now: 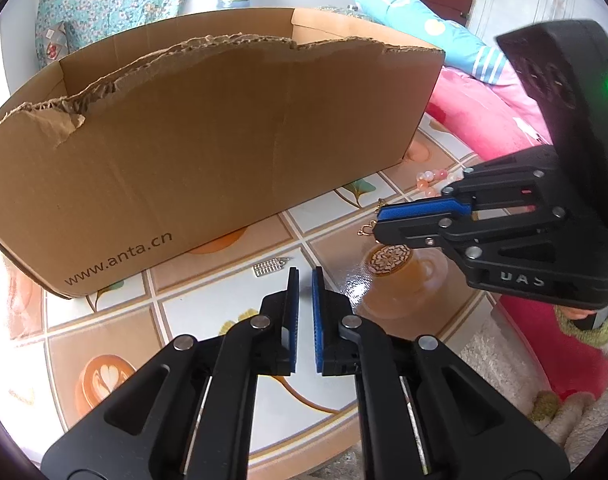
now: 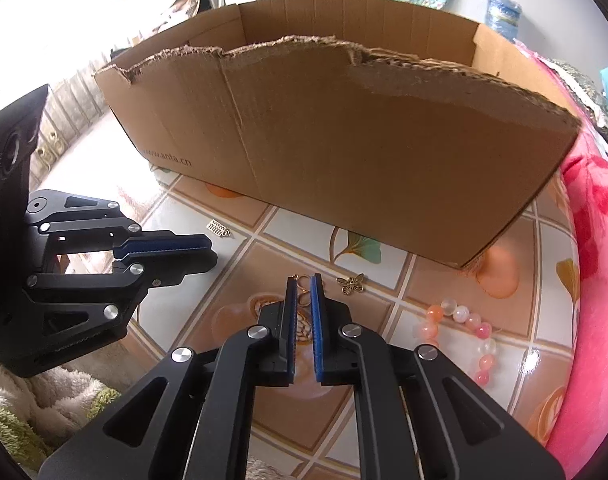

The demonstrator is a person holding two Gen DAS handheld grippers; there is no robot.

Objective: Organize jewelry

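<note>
Pinching one gold ring charm, your right gripper; left gripper pressed together, empty; one silver charm, one butterfly, one bead bracelet.

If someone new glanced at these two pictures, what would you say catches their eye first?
Most likely the big cardboard box with its torn top edge, standing at the back of the patterned tabletop. Next, the small jewelry in front of it: a string of pink and white beads at the right, a gold butterfly charm and a silver charm. The right claw sits over thin gold rings.
</note>
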